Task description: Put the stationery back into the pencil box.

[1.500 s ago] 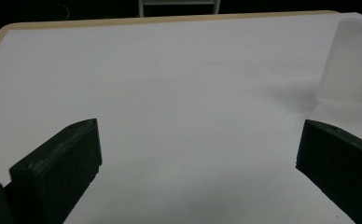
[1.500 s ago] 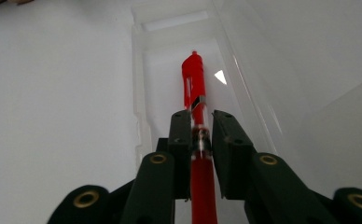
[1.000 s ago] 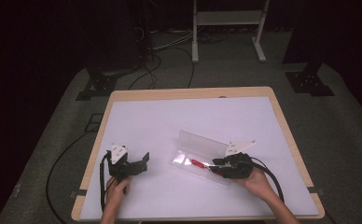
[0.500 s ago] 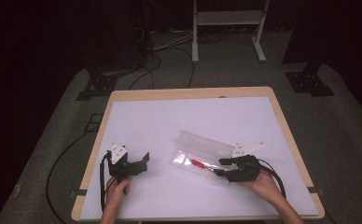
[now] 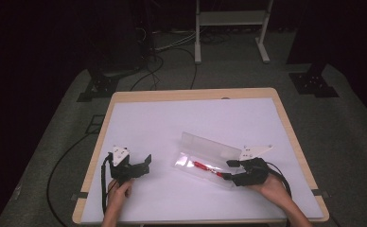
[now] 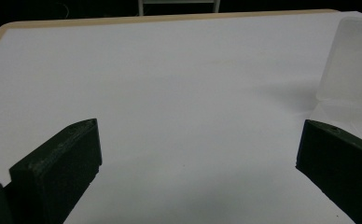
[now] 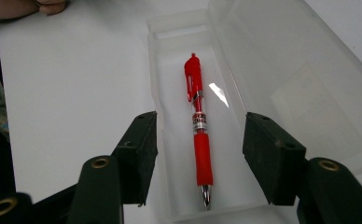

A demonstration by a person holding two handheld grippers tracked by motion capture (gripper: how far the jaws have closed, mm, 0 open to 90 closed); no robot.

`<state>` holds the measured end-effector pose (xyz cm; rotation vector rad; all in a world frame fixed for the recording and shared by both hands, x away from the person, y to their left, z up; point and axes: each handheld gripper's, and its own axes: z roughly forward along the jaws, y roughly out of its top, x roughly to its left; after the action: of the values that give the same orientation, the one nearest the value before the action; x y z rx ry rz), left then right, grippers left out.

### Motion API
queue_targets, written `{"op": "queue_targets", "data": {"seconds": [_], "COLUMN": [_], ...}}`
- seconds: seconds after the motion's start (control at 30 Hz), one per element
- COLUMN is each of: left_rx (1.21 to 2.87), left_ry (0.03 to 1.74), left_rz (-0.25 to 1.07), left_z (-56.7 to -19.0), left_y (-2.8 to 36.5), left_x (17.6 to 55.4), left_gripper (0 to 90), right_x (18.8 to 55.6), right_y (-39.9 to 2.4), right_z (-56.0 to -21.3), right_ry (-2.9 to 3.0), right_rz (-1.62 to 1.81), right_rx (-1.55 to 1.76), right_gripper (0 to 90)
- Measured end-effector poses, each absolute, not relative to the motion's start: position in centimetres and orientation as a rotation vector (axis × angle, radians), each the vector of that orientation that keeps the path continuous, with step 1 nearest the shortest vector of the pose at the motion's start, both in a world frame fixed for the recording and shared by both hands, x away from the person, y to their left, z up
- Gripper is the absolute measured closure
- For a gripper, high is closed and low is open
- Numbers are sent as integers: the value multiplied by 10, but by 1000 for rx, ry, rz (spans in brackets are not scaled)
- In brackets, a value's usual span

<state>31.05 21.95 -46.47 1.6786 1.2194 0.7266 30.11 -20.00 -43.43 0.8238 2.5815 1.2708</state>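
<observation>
a slim red pen [image 7: 199, 126] with a glossy barrel, silver band and metal tip is lying lengthwise in the tray of a frosted, translucent plastic case [image 7: 179, 140], its hinged lid [image 7: 291, 74] leaning open on the smooth white table [image 5: 172, 123]. the right gripper [image 7: 200, 144] is hovering over the case, its matte black jaws having just been opening, standing apart either side of the pen without pressing it. the high view is showing the left gripper [image 5: 146, 163] resting well apart, jaws wide with nothing between; its own view is catching the case's cloudy lid.
</observation>
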Motion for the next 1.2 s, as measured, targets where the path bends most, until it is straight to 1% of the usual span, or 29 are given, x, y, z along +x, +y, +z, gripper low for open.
{"op": "queue_targets", "data": {"seconds": [0.47,1.2], "left_rx": [1679,1679], "left_ry": [1221,1223], "left_rz": [729,729], "left_z": [-465,-465], "left_y": [220,219], "left_x": [311,311], "left_gripper": [0,0], "right_x": [295,286], "right_y": [-217,-245], "right_z": [-431,-428], "right_ry": [2562,2510], "right_rz": [1281,1282], "right_rx": [849,910], "right_gripper": [409,399]}}
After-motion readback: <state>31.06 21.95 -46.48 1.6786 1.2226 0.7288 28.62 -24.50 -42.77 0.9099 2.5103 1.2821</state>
